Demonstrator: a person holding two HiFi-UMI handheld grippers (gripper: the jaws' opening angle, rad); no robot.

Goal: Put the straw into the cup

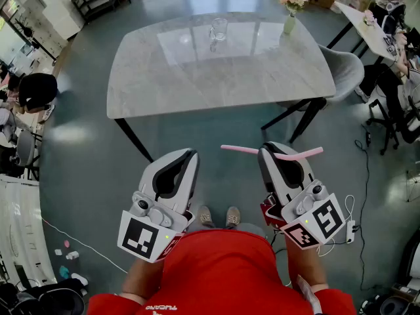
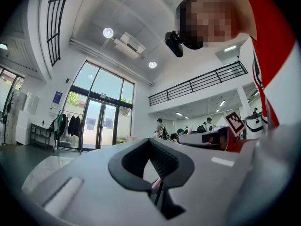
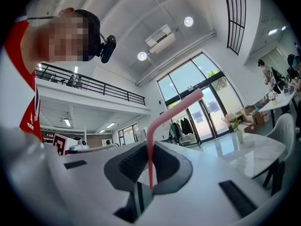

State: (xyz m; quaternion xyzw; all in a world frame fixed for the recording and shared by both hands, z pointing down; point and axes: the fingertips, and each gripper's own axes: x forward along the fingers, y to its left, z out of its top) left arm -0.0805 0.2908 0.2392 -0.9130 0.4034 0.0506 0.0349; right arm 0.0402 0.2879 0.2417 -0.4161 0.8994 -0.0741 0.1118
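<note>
A clear glass cup (image 1: 218, 28) stands at the far side of a marble table (image 1: 164, 77), well ahead of both grippers. My right gripper (image 1: 269, 151) is shut on a pink bendy straw (image 1: 289, 155), which lies crosswise at its tips with the bent end to the right. In the right gripper view the straw (image 3: 155, 126) rises from the closed jaws of the right gripper (image 3: 149, 175) and bends up to the right. My left gripper (image 1: 190, 154) is held beside it at the same height, shut, with nothing in it. Seen in its own view, the left gripper (image 2: 157, 182) has its jaws together.
A vase of flowers (image 1: 291, 5) stands at the table's far right corner. A grey chair (image 1: 344, 71) sits at the table's right end. Grey floor lies between me and the table. People sit at desks far left (image 1: 33, 90) and far right (image 1: 394, 38). A cable (image 1: 79, 241) crosses the floor.
</note>
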